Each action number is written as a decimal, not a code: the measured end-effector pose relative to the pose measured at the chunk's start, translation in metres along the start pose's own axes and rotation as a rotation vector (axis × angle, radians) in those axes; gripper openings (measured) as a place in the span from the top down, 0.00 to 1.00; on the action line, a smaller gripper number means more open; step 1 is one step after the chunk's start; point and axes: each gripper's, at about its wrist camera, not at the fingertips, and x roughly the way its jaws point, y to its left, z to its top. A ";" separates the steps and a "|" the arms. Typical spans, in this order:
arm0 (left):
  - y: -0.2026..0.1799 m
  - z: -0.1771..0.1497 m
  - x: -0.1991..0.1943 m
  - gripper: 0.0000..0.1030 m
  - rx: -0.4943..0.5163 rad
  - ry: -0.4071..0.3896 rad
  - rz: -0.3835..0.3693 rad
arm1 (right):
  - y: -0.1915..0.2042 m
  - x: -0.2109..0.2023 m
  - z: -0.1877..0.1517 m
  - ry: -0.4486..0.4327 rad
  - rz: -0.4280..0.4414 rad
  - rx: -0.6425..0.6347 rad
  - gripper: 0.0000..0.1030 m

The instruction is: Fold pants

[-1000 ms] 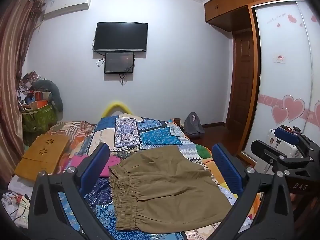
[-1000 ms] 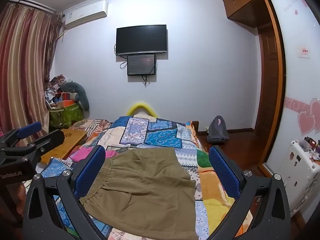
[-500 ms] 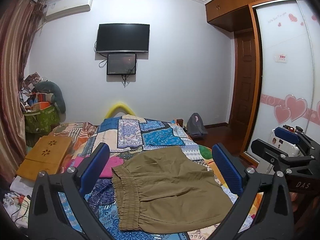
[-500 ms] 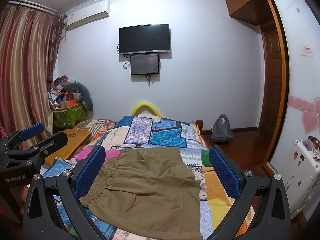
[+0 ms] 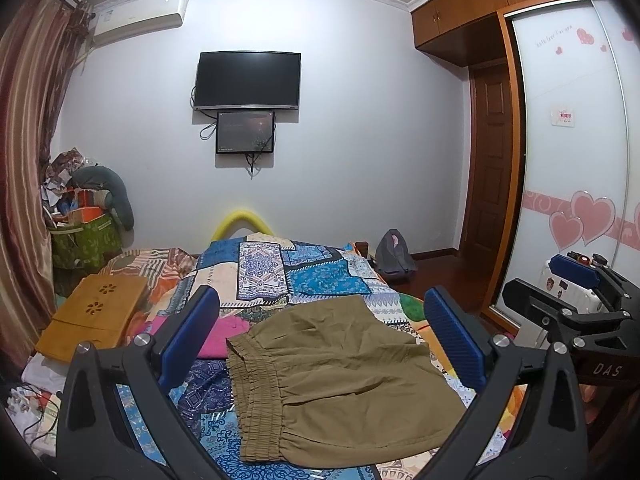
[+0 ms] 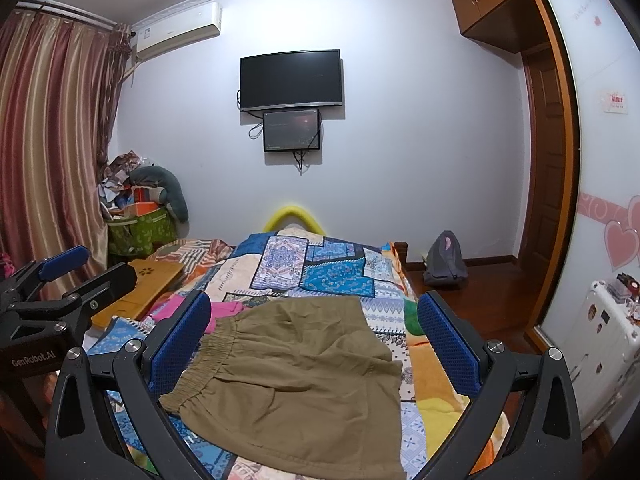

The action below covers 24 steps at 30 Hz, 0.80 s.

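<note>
Olive-brown pants [image 5: 340, 376] lie flat on the patchwork bedspread [image 5: 296, 276], folded over, with the elastic waistband [image 5: 252, 392] to the left. They also show in the right wrist view [image 6: 296, 380]. My left gripper [image 5: 320, 336] is open and empty, held above the near part of the pants. My right gripper [image 6: 316, 340] is open and empty too, above the same cloth. Each gripper shows at the edge of the other's view: the right one [image 5: 572, 300], the left one [image 6: 60, 280].
A pink garment [image 5: 228, 332] lies left of the pants. A wooden lap tray [image 5: 92, 316] sits at the bed's left side. A white suitcase [image 6: 604, 344], a wardrobe with sliding doors [image 5: 576, 160] and a grey backpack [image 5: 394, 252] stand right of the bed.
Both cameras have tilted up a little, so the pants sit lower in view. The pants have not moved and both grippers stay open.
</note>
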 end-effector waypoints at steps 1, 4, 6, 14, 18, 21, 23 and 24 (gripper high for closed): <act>0.000 0.000 0.000 0.00 0.000 0.000 -0.001 | 0.000 0.000 0.000 0.000 0.000 0.000 0.00; 0.001 0.000 -0.001 0.00 0.001 -0.003 0.002 | 0.000 0.000 0.000 -0.002 0.000 -0.001 0.00; 0.001 0.000 -0.001 0.00 0.000 -0.006 0.003 | 0.001 -0.001 0.001 -0.004 0.000 -0.001 0.00; 0.000 0.002 -0.001 0.00 -0.001 -0.010 0.007 | 0.002 -0.002 0.001 -0.005 -0.001 -0.001 0.00; 0.001 0.002 -0.001 0.00 -0.004 -0.010 0.006 | 0.002 -0.002 0.001 -0.005 0.000 -0.001 0.00; 0.002 0.001 -0.002 0.00 -0.003 -0.008 0.006 | 0.002 -0.002 0.001 -0.005 0.000 -0.001 0.00; 0.002 0.001 -0.001 0.00 -0.003 -0.006 0.007 | 0.002 -0.002 0.000 -0.004 0.000 -0.001 0.00; 0.002 0.000 -0.001 0.00 -0.002 -0.006 0.007 | 0.002 -0.002 0.000 -0.004 0.001 -0.001 0.00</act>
